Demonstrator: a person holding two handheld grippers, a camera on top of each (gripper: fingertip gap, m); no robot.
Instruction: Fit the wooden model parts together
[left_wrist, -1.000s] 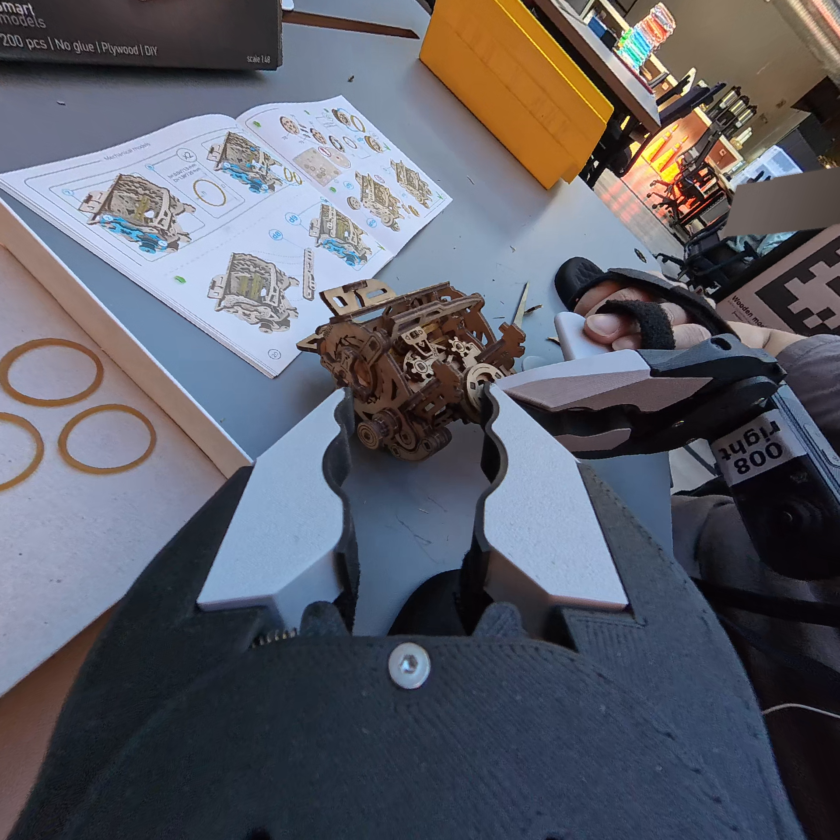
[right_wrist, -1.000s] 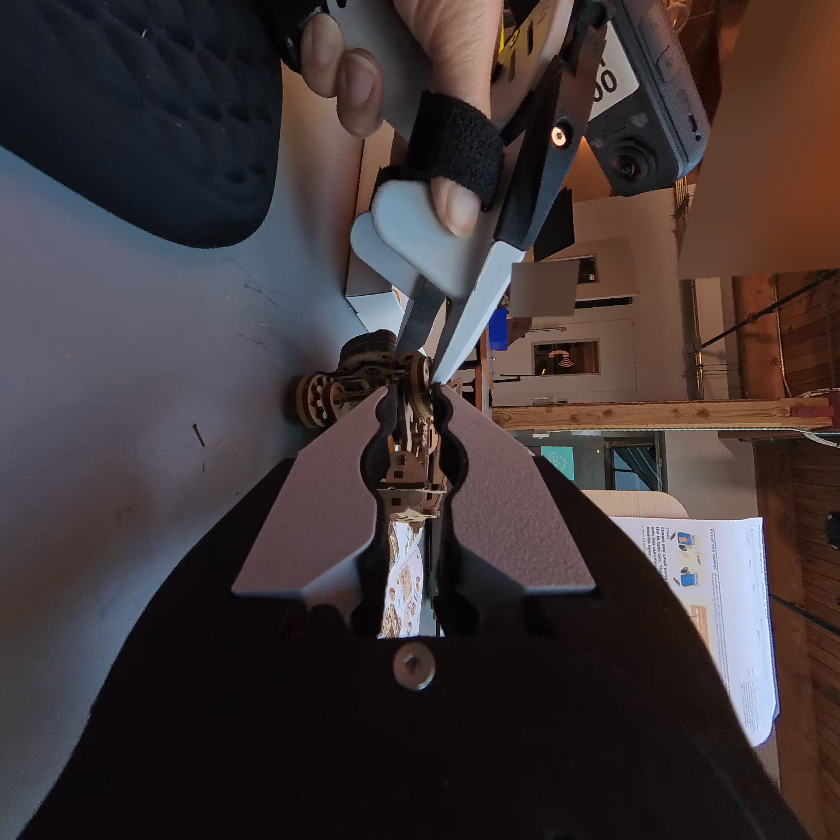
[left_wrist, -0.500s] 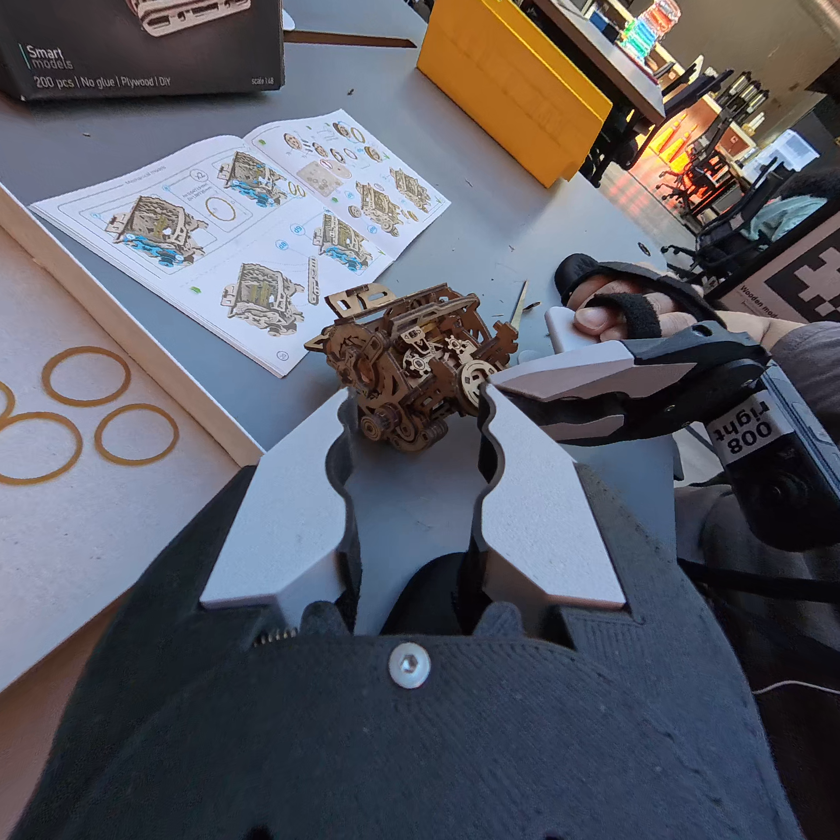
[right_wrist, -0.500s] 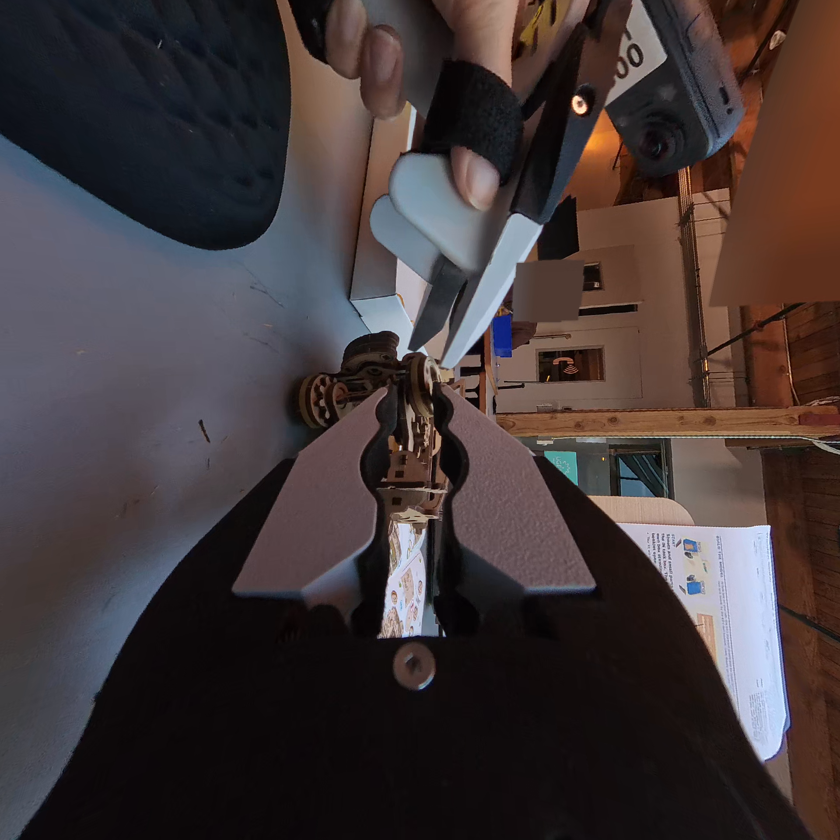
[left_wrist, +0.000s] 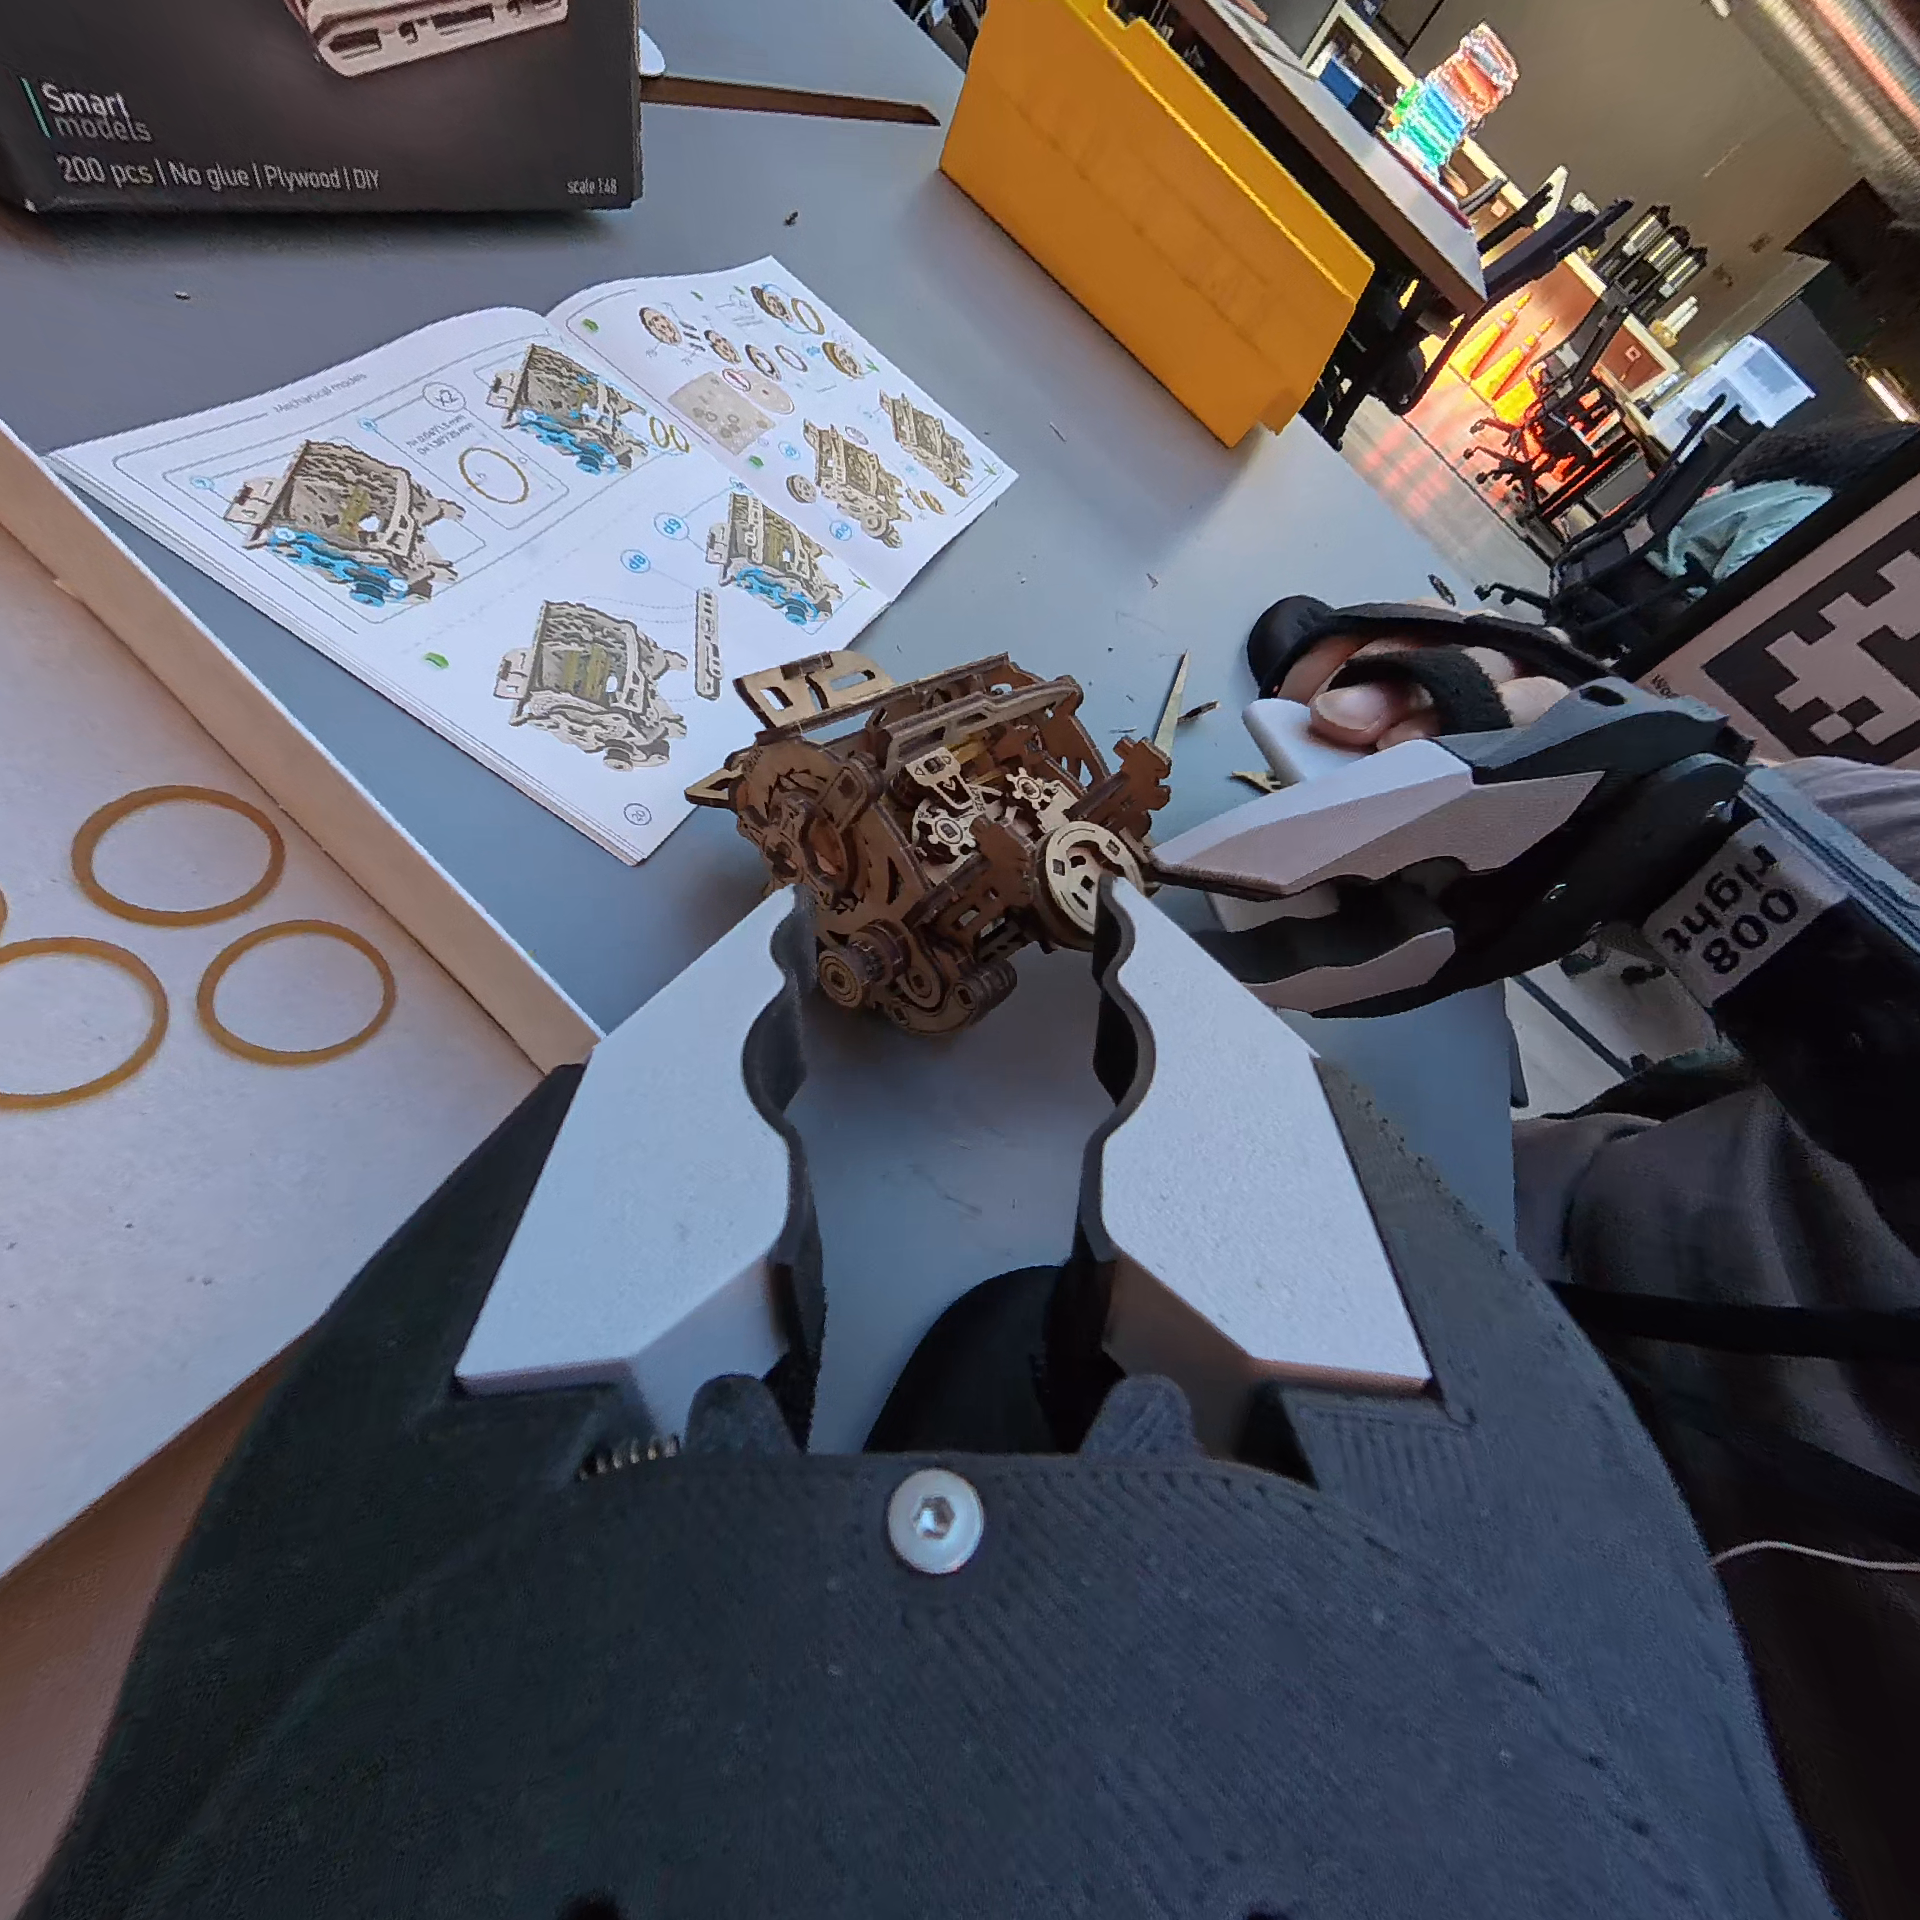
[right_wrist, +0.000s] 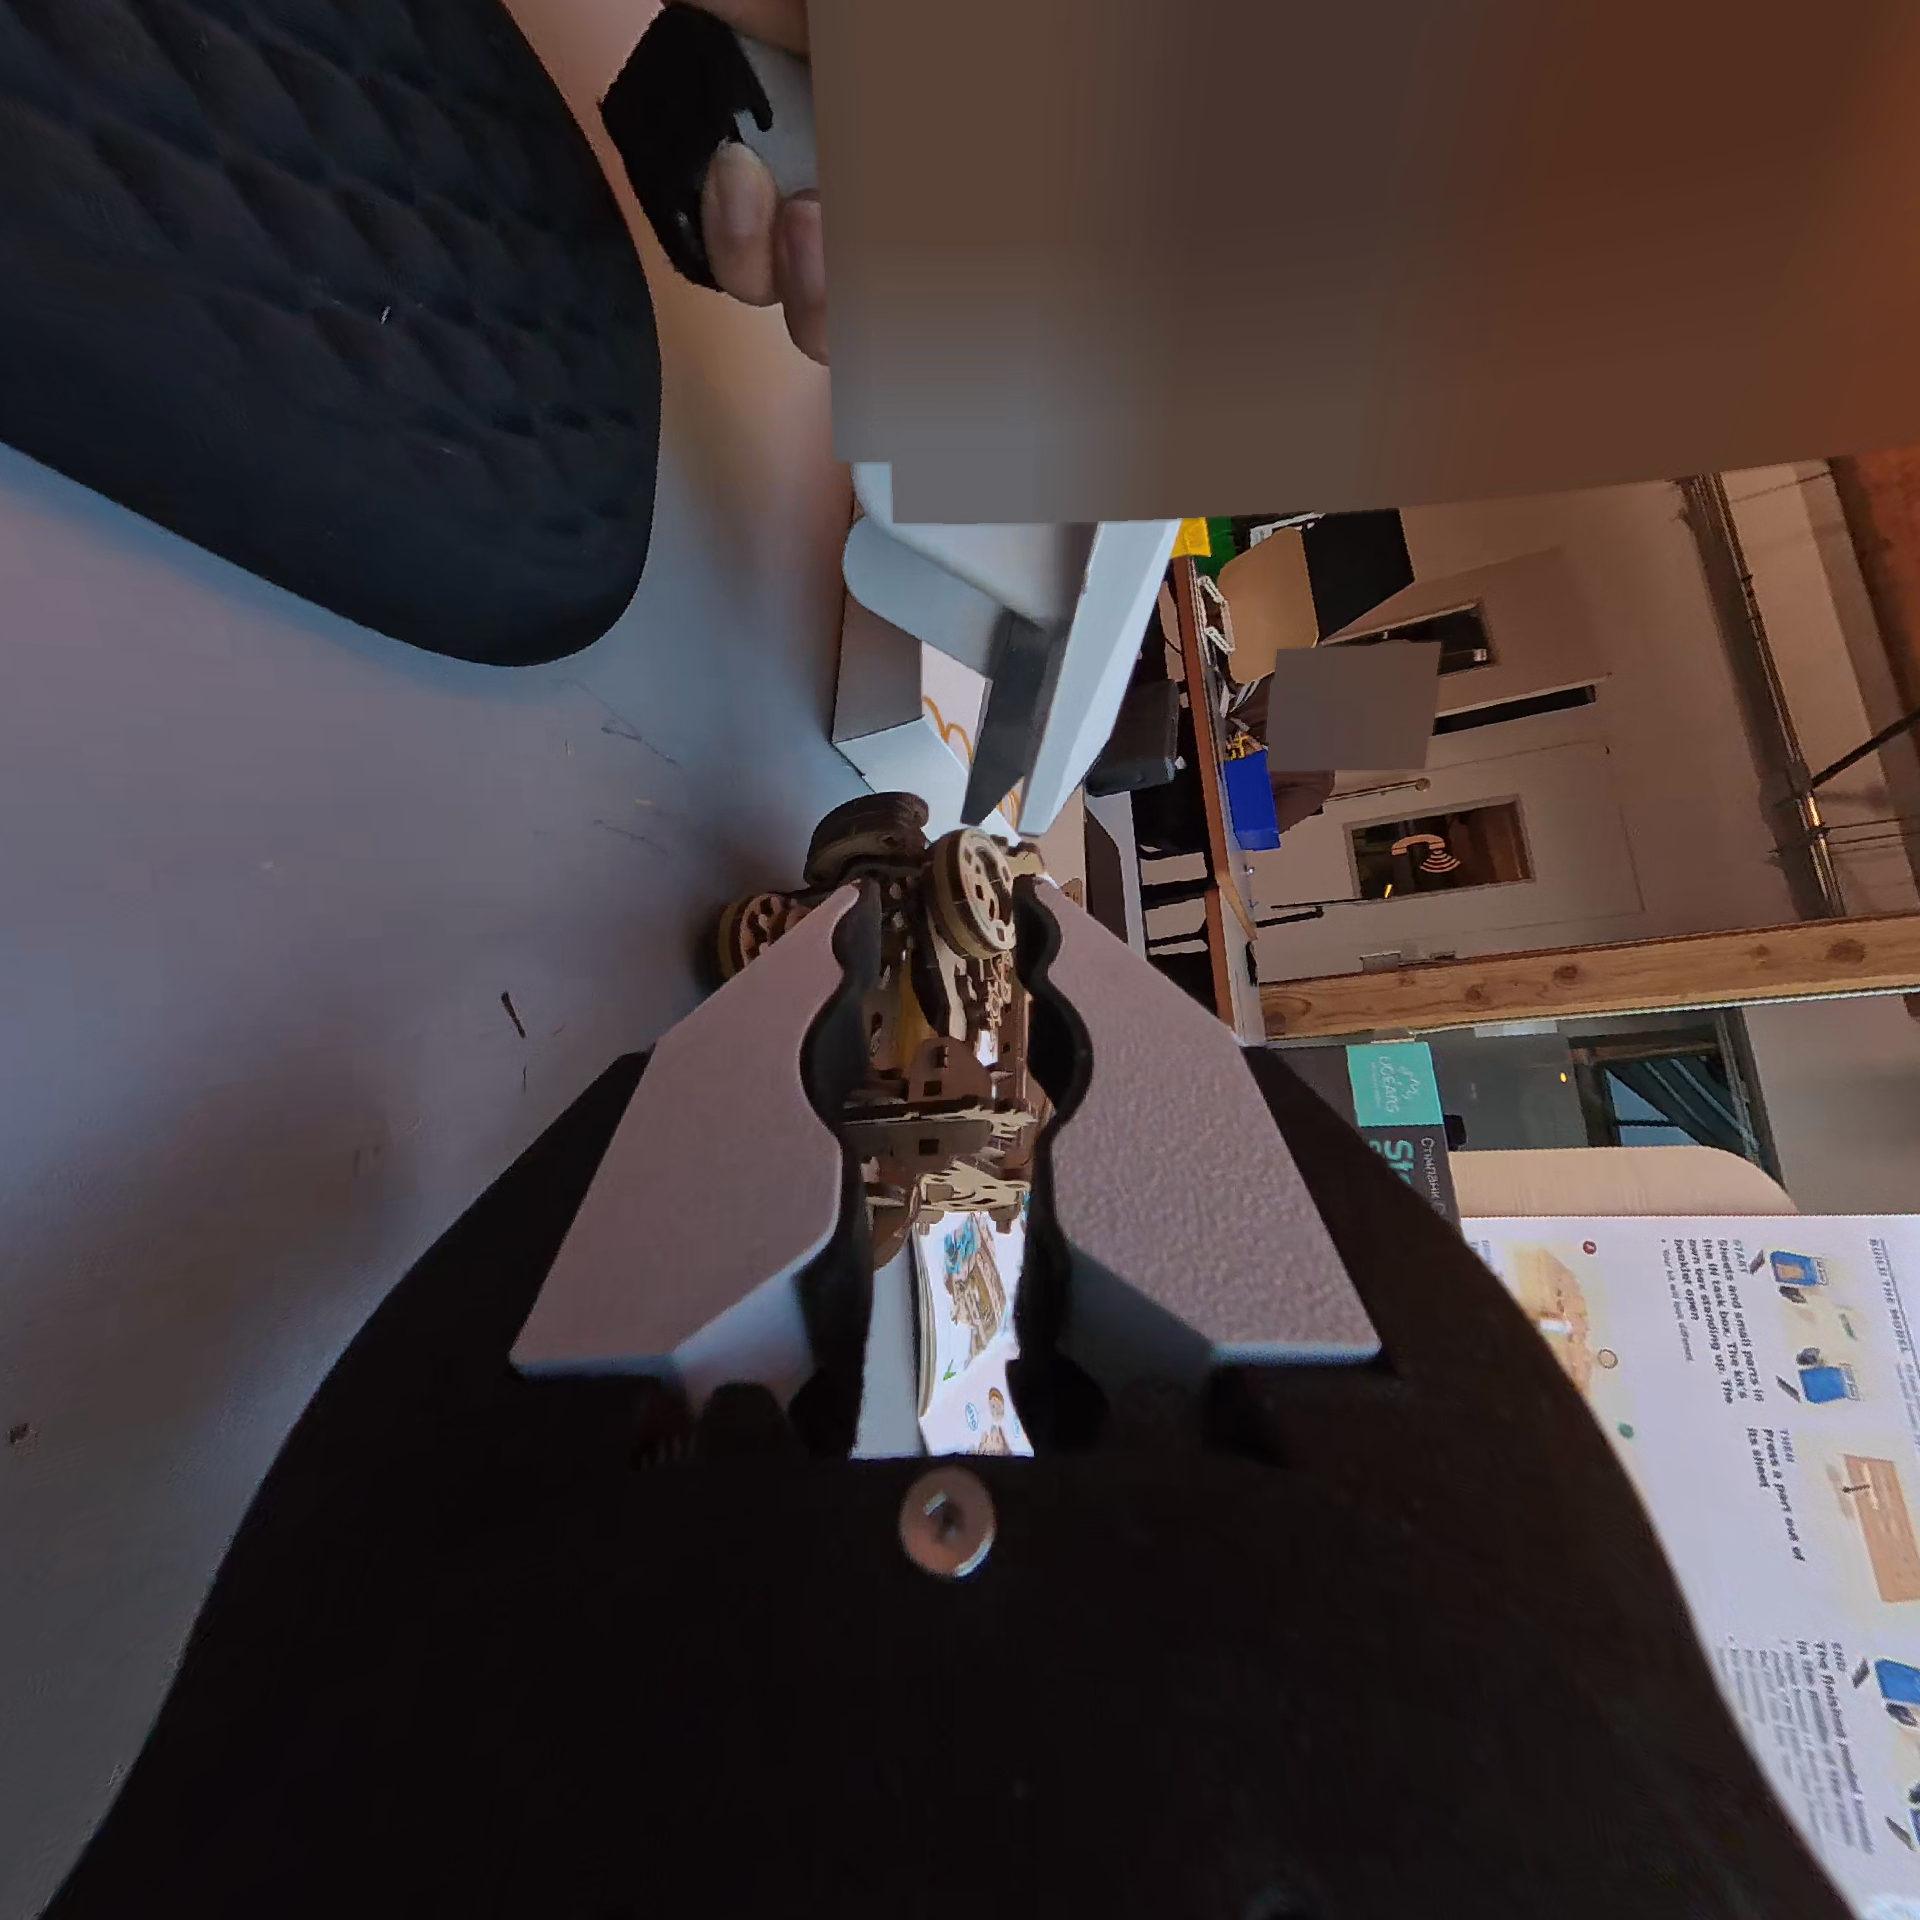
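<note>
The brown wooden model (left_wrist: 925, 831), a block of gears and wheels, rests on the grey table (left_wrist: 1039, 540). My left gripper (left_wrist: 945, 925) is open, with one fingertip on each side of the model's near end. My right gripper (left_wrist: 1164, 878) comes in from the right and is closed on the model's right side at a pale wheel (left_wrist: 1075, 868). In the right wrist view the model (right_wrist: 935, 1039) sits between my right gripper's (right_wrist: 940, 914) fingers, with the wheel (right_wrist: 971, 894) at their tips. The left gripper (right_wrist: 1008, 821) hangs just above it.
An open instruction booklet (left_wrist: 540, 499) lies behind the model, with a dark kit box (left_wrist: 312, 94) and a yellow box (left_wrist: 1143, 208) farther back. A white tray (left_wrist: 156, 1195) with rubber bands (left_wrist: 296, 992) is on the left. A black cushion (right_wrist: 312, 312) and a printed sheet (right_wrist: 1714, 1455) show in the right wrist view.
My right gripper's fingers stand a little wider apart around the model, and the pale wheel now shows its face. The left gripper has drawn slightly away from the model.
</note>
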